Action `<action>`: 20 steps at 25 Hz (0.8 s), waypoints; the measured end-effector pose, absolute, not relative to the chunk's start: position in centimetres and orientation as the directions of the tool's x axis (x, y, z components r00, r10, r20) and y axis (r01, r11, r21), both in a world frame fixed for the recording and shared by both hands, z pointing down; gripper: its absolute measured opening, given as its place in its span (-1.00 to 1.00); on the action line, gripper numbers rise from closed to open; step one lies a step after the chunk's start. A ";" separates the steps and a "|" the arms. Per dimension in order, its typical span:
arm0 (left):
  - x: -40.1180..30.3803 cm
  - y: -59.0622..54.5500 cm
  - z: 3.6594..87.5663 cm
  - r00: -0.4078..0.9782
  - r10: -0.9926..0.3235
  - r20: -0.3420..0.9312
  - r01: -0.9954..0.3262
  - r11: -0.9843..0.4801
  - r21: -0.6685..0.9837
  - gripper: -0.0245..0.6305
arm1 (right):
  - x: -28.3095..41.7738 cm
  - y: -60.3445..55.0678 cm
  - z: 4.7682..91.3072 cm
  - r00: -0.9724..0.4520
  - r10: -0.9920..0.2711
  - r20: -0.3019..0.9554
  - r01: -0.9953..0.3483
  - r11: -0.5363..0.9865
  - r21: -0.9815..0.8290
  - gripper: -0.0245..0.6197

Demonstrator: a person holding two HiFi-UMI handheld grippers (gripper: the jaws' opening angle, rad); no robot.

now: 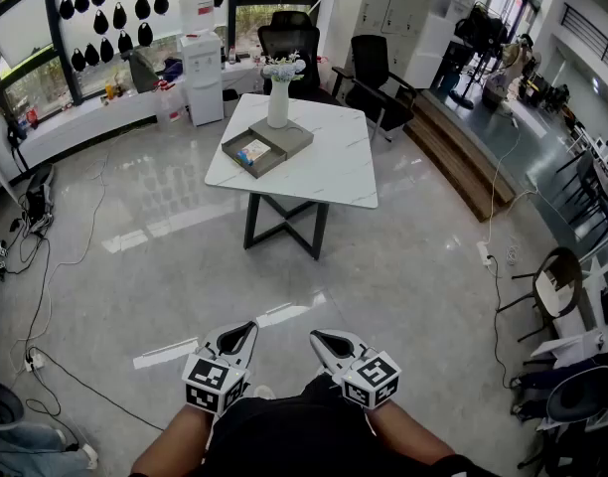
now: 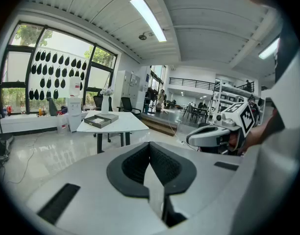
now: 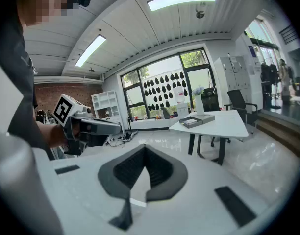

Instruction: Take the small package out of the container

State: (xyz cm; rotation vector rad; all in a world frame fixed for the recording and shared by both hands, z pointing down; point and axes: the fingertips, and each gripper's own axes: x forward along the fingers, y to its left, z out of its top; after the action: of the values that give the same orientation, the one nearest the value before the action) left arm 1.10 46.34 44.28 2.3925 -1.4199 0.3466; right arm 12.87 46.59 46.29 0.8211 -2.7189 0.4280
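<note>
left gripper [image 1: 249,328]: jaws sitting closed, empty | right gripper [image 1: 319,338]: jaws sitting closed, empty | package [image 1: 253,152]: lying in container [image 1: 231,148] on tabletop [image 1: 329,162], well ahead of both

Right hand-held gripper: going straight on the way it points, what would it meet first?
Nothing close: only floor lies ahead of the right hand-held gripper. The white table seems slightly right of its line, though depth is unclear.
</note>
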 end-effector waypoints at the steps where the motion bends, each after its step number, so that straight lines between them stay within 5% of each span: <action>1: 1.2 46.4 44.6 0.476 -0.797 0.371 -0.878 -0.451 0.158 -0.92 | 12.9 46.6 46.4 -0.804 -0.491 0.336 -0.570 0.796 -0.201 -0.93; 14: 1.0 45.9 45.1 0.485 -0.797 0.360 -0.874 -0.458 0.162 -0.92 | 12.5 46.2 46.7 -0.808 -0.481 0.340 -0.565 0.797 -0.214 -0.93; 20: 0.6 46.1 45.7 0.508 -0.779 0.368 -0.859 -0.424 0.287 -0.92 | 12.0 46.1 46.9 -0.798 -0.486 0.356 -0.576 0.788 -0.216 -0.93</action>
State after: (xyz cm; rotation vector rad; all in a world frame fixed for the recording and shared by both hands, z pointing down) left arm 0.57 46.08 45.73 2.3173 -1.3479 0.2468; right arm 11.99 46.08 46.90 0.8201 -2.6976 0.4579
